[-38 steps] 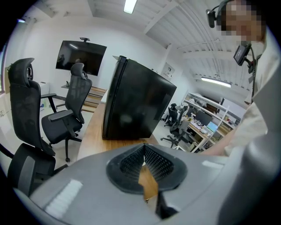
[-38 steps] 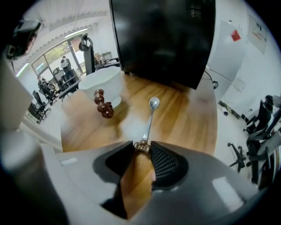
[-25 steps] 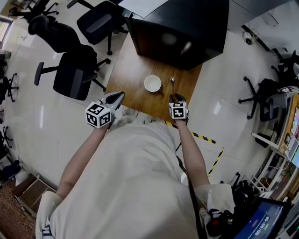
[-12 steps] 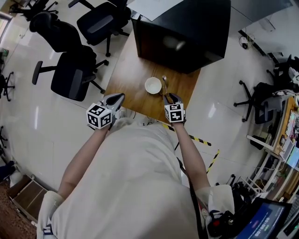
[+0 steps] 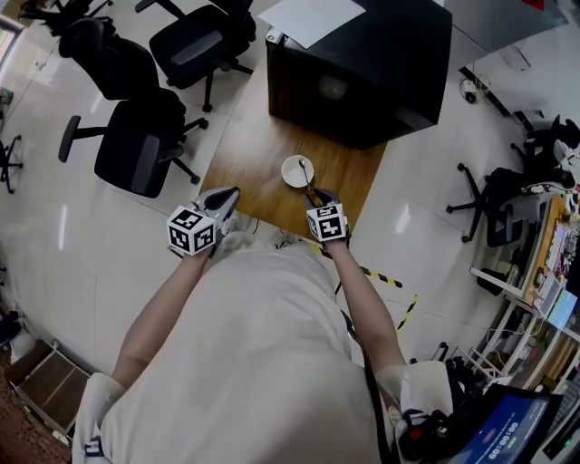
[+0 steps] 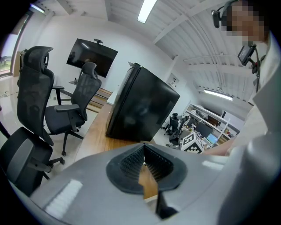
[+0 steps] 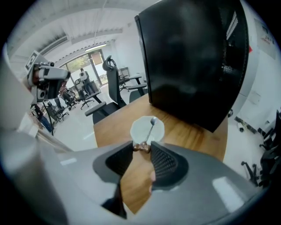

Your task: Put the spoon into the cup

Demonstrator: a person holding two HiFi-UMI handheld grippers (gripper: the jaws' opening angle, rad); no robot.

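A white cup (image 5: 295, 170) stands on the wooden table (image 5: 256, 136) near its front edge. My right gripper (image 5: 316, 198) is shut on the brown handle end of a metal spoon (image 5: 307, 181), just right of the cup. In the right gripper view the spoon (image 7: 151, 126) slants away from the jaws, its bowl over the cup's (image 7: 147, 128) mouth. My right gripper (image 7: 141, 148) pinches the handle at its fingertips. My left gripper (image 5: 227, 195) hovers at the table's front left corner, apart from the cup. In its own view my left gripper (image 6: 143, 148) is shut and holds nothing.
A big black box (image 5: 362, 68) fills the back of the table, with white paper (image 5: 313, 18) on top. Black office chairs (image 5: 136, 136) stand to the left on the white floor. Yellow-black tape (image 5: 391, 281) marks the floor at the right.
My right gripper has lifted and carried the spoon leftward, from right of the cup to over it. The left gripper has stayed in place.
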